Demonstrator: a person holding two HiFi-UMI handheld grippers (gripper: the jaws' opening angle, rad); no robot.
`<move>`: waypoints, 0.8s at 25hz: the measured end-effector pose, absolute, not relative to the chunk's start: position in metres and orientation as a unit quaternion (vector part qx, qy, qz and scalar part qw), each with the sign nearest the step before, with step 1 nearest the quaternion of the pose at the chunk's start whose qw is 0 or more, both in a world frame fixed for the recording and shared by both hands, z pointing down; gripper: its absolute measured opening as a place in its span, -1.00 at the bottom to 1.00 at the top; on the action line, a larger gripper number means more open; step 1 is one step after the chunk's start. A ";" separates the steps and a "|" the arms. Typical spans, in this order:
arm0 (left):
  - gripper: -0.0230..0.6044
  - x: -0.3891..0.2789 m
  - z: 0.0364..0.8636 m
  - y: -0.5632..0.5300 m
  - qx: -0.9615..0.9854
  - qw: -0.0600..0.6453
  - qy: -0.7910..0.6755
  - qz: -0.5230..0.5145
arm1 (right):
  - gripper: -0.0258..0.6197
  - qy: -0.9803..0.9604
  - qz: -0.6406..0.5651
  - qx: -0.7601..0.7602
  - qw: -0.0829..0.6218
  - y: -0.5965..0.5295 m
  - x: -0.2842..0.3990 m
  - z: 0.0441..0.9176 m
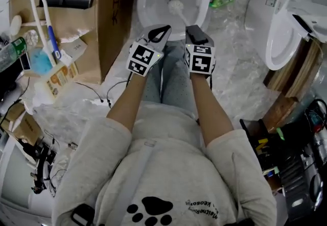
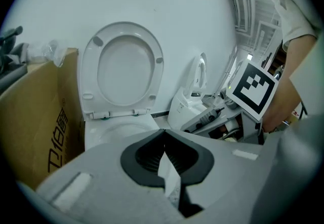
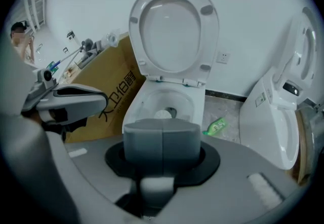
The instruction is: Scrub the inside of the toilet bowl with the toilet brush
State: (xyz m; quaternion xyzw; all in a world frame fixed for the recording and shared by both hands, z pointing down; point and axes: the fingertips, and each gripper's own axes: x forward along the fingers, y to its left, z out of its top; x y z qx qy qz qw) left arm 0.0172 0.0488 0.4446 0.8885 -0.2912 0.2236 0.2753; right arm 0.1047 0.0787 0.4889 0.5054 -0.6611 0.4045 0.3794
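Both grippers face the toilet bowl [image 1: 145,1]; the right gripper [image 1: 194,30] clenches the brush [image 1: 178,7], its handle running straight ahead into the bowl, while the left gripper [image 1: 160,33] is pinched shut, empty.

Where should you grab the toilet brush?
Grab the toilet brush by its thin handle, from the front of the toilet bowl: the bristly head lies inside, and the handle slants up toward the right gripper, which seems shut on it.
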 end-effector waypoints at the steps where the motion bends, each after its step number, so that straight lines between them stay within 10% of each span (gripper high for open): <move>1: -0.93 0.018 0.434 0.049 0.889 0.279 -0.291 0.219 | -0.46 -0.662 0.400 0.511 0.376 0.078 0.108 0.476; 20: -0.94 0.001 0.218 0.005 0.908 0.201 -0.345 0.125 | -0.46 -0.734 0.253 0.576 0.256 0.048 0.123 0.235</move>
